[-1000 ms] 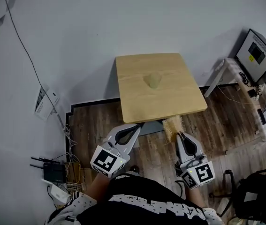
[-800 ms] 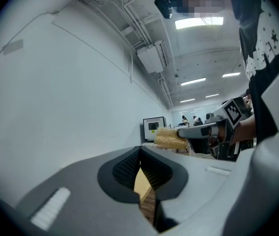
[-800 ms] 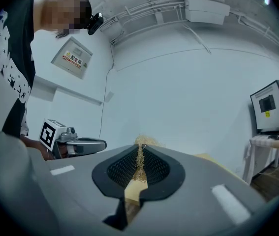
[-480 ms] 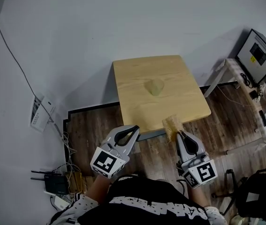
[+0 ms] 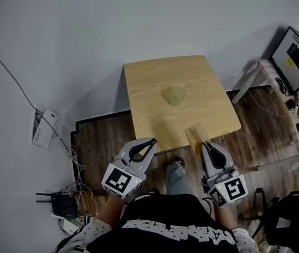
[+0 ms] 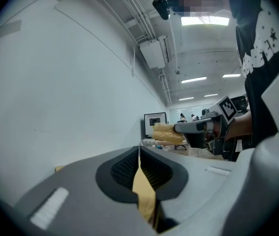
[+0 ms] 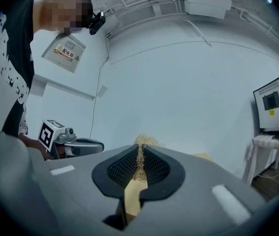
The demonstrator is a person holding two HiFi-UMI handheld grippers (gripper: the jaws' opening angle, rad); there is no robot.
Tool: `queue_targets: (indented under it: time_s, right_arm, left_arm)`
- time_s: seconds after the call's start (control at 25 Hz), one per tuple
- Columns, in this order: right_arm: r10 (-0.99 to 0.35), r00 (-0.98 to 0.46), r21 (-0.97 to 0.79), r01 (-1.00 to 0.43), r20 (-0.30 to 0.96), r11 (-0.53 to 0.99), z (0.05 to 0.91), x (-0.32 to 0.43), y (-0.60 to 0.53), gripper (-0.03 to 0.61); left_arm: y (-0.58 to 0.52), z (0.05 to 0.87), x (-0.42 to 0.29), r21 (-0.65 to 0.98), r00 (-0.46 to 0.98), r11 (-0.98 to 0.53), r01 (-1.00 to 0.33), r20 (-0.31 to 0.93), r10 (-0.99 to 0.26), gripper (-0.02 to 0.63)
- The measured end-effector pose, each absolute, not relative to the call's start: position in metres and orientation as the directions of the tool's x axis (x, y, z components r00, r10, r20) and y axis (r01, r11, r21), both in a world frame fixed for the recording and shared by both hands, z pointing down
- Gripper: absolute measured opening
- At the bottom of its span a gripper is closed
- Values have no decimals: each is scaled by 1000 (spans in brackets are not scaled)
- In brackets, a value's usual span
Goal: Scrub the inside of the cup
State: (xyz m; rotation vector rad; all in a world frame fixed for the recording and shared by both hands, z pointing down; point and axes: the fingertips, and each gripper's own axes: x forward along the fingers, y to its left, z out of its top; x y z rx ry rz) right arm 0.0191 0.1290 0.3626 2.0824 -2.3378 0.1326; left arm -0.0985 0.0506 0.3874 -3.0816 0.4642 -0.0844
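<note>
Wooden table (image 5: pixel 212 115) carries the pale green cup (image 5: pixel 174 95) near its middle, well apart from both tongs at the near edge, and I cannot make out whether anything is in it. My right tongs (image 5: pixel 204 145) are clamped on the fibrous scrubber (image 5: pixel 195 134), and my left tongs (image 5: pixel 150 142) are clenched on nothing. Risk noted: the cup stands unsteadied, so one-handed scrubbing would likely push or tip it, and the scrubber, pinched thinly at the tips, could slip.
</note>
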Motion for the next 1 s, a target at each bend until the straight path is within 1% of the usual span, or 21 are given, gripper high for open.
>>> queue_targets:
  time_s: [0.08,0.28,0.44,0.72,0.88,1.0]
  right_arm:
    - [-988,-141,-47,-989,61,138,364,29,115,32]
    - [-981,-184,-60,-982,55,180,364,63,75,32]
    - [-969,-240,-49,-970,54,237,360,86,46,32]
    - [-951,-304,-61,-952,54,300,361,127,4,32]
    - [-939,-339,-72,-940,66,334,363,146,-20,32]
    - [-924,-373,-71,-927,85,368,369,155,-37,32]
  left_arm:
    - [40,389,-91,-25,946,-949,-316,64,-317,2]
    - [8,390,-64,-57,929,-929,-365,41,-367,3]
    - [-12,388,-43,-51,911,-912,-408,48,-410,3]
    - [-39,394,-8,-71,886,-890,-450,84,-455,3]
    - [-57,392,6,-37,864,-872,-488,119,-489,3]
    - [-71,401,15,-46,850,-860,-509,133,-510,3]
